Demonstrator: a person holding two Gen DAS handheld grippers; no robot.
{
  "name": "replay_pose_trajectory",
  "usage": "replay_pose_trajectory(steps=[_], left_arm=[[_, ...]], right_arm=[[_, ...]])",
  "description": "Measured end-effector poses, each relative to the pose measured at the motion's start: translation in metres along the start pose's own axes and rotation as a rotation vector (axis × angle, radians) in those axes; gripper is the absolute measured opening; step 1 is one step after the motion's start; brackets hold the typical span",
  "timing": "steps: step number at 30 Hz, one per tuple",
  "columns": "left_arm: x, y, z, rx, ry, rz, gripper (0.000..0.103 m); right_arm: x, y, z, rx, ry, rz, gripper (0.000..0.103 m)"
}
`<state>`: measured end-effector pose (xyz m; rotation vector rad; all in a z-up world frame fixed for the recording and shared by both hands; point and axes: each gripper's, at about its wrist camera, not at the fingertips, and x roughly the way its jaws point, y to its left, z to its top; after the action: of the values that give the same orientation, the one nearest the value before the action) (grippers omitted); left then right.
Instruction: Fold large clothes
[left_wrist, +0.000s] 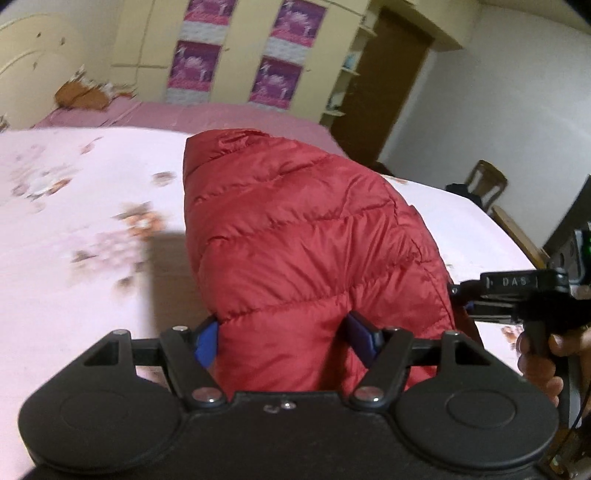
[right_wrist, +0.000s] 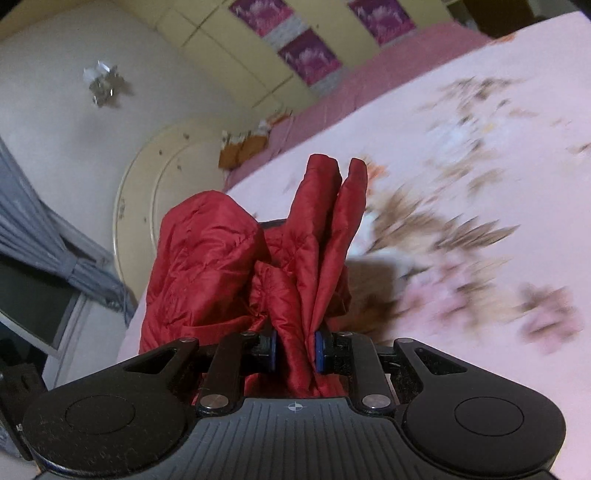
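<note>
Red puffer jacket (left_wrist: 295, 236) held up over the bed (left_wrist: 92, 206), bunched and folded. Left gripper (left_wrist: 284, 336) clamps a thick padded wad, pads set fairly wide. Right gripper (right_wrist: 295, 349) pinches thin gathered edges at the jacket's other side, pads narrow. Floral sheet blurred.

The red puffer jacket (left_wrist: 295, 236) is thin quilted cloth with a soft sheen, stitched into puffy bands and finely creased. Under it the pink floral bedsheet (left_wrist: 81, 206) looks like matt, smooth cotton. The left gripper (left_wrist: 284, 336) is matt black plastic with bright metal pivot rivets and glossy blue pads (left_wrist: 207, 341); the right gripper (right_wrist: 295, 350) has a ribbed, dusty plastic top. Far off, the cream wardrobe (left_wrist: 147, 48) looks painted and smooth, and the chair (left_wrist: 485, 181) at far right is brown wood.
</note>
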<state>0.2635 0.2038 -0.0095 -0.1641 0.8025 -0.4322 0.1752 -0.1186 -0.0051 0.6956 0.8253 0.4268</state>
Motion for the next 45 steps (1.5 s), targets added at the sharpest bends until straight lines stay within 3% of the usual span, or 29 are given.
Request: replay_pose_trajectory(steps=[6,9,18,21,24,30,35,41,45], left_arm=[[0.040,0.059,-0.009,-0.070,0.076,0.024,0.072],[0.049,0.079,-0.018,-0.157,0.050,-0.033,0.075],[0.057,0.091,-0.016,-0.122,0.041,-0.041,0.085],[0.027,0.100,-0.020,-0.072,-0.004,-0.014,0.079],[0.015,0.102,-0.002,-0.004,-0.077,0.008,0.067],[0.080,0.072,0.048,0.094,-0.031,-0.041,0.066],[0.137,0.060,0.062,0.098,0.055,-0.027,0.066],[0.154,0.069,0.061,0.044,0.090,-0.041,0.068],[0.137,0.065,0.059,0.075,0.080,-0.032,0.068]], right_arm=[[0.058,0.010,-0.005,-0.009,0.029,-0.071,0.018],[0.071,-0.015,-0.010,0.042,0.037,-0.119,0.018],[0.068,-0.041,-0.018,0.117,0.004,-0.129,0.019],[0.038,-0.022,-0.017,0.076,-0.046,-0.156,0.021],[0.010,0.009,-0.006,-0.081,-0.155,-0.190,0.021],[0.072,0.069,0.018,-0.288,-0.058,-0.104,0.020],[0.135,0.068,0.014,-0.387,0.052,-0.183,0.021],[0.140,0.026,0.014,-0.282,0.032,-0.152,0.020],[0.128,0.022,0.019,-0.268,0.026,-0.171,0.020]])
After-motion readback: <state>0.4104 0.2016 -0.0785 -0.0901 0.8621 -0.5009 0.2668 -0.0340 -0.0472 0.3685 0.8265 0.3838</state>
